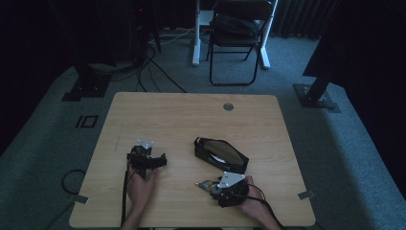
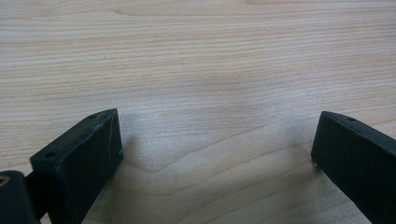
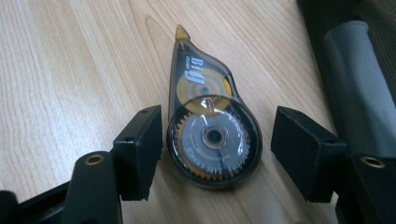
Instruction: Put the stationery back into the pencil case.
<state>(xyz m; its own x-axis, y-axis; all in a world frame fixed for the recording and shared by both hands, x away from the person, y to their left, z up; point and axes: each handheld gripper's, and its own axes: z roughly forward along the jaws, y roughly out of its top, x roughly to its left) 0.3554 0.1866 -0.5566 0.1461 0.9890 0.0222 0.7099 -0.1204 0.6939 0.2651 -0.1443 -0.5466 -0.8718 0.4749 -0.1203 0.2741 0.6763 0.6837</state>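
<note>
Left gripper at the left of the wooden table, held flat by the left hand; in the left gripper view its 2 jaws spread wide over bare wood, nothing between them. Near the table's middle, a black pencil case, unzipped and lying at a slant. Just below it, the right gripper in the right hand, pointing left. In the right gripper view jaws spread, a correction tape dispenser flat on the table between them: round end close against 1 jaw, a clear gap to the other, amber tip pointing away. Not pinched. Pencil case edge just beside, at that view's right.
</note>
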